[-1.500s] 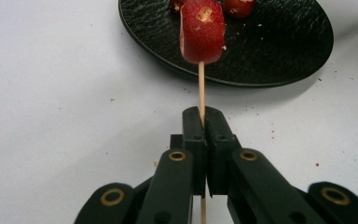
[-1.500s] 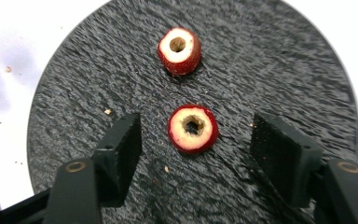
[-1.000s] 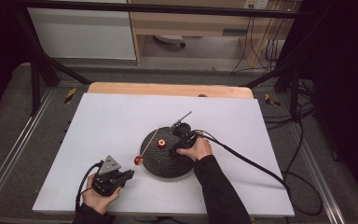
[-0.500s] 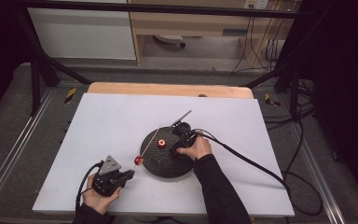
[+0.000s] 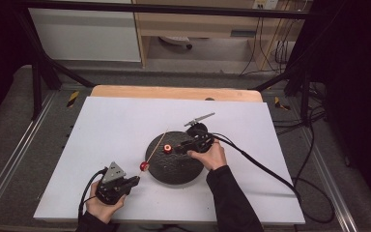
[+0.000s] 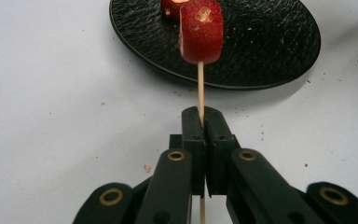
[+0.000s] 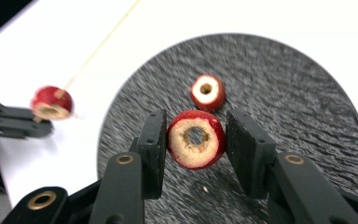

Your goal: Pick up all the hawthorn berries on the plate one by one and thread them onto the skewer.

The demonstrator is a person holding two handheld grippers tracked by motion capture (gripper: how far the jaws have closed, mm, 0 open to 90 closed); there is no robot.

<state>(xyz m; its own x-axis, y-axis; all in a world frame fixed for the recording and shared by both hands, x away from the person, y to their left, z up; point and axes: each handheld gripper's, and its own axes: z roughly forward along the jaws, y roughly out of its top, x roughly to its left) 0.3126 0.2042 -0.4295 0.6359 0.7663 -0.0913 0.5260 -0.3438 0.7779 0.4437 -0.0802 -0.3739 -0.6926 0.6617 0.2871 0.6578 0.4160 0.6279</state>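
Left tongs (image 6: 200, 122) are clamped tight on a thin wooden skewer (image 6: 200, 88), jaws pressed together with the stick running up between them. A red fruit slice (image 6: 201, 31) with a pale cored hole is already threaded on the skewer, sitting above the jaws. From the high view that speared slice sits just off the near-left edge of the plate, over the white desk (image 5: 116, 125), with the skewer's free end slanting up across the plate rim.

Right tongs (image 7: 195, 140) are spread apart around a second red ring (image 7: 196, 138) with a pale cut face and a hole through the middle. There's a visible gap on each side, so the pads aren't touching it as far as I can see.

The container here is a round black textured plate (image 7: 307, 116). On it: that ring between the right jaws, plus a smaller red ring (image 7: 207, 92) just beyond it, lying apart from it.

Hard to make out: the right gripper view is blurred toward the left edge, so the far tongs and speared slice there are smeary. In the high view the right hand (image 5: 211, 153) covers part of the plate, and I can't tell the two loose rings apart there. The lower end of the skewer is cut off behind the left jaws.
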